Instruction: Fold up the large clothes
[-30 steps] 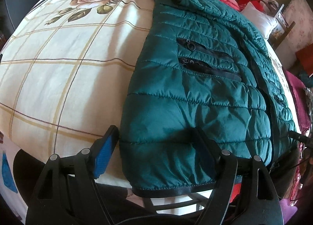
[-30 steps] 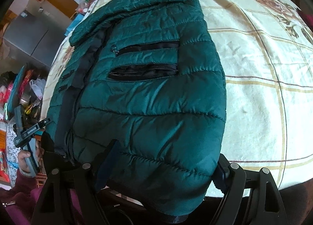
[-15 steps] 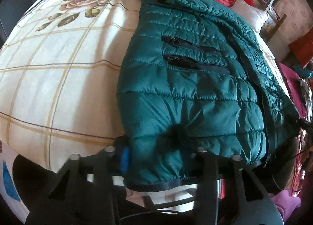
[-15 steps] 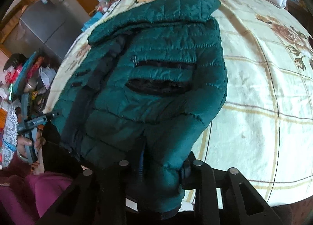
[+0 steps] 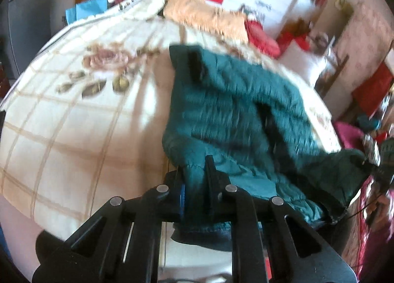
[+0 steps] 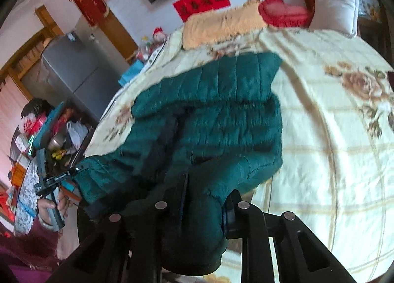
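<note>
A dark green quilted jacket (image 5: 236,110) lies on a cream floral bedspread (image 5: 73,110). My left gripper (image 5: 195,179) is shut on the jacket's bottom hem at its left corner and holds it raised off the bed. My right gripper (image 6: 204,199) is shut on the jacket (image 6: 216,120) at the hem's right corner, also raised, so the lower part bunches and folds toward the collar. The other hand-held gripper (image 6: 53,182) shows at the left of the right wrist view, pinching the far hem corner.
A peach blanket (image 6: 221,24), a red cushion (image 6: 283,12) and a white pillow (image 6: 335,12) lie at the head of the bed. A grey fridge (image 6: 71,68) and cluttered shelves stand beyond the bed's left side. Bare bedspread (image 6: 332,147) lies beside the jacket.
Both grippers closed on the jacket's bottom hem and lifted it up and forward; the jacket went from flat to bunched, its lower half rising toward the collar.
</note>
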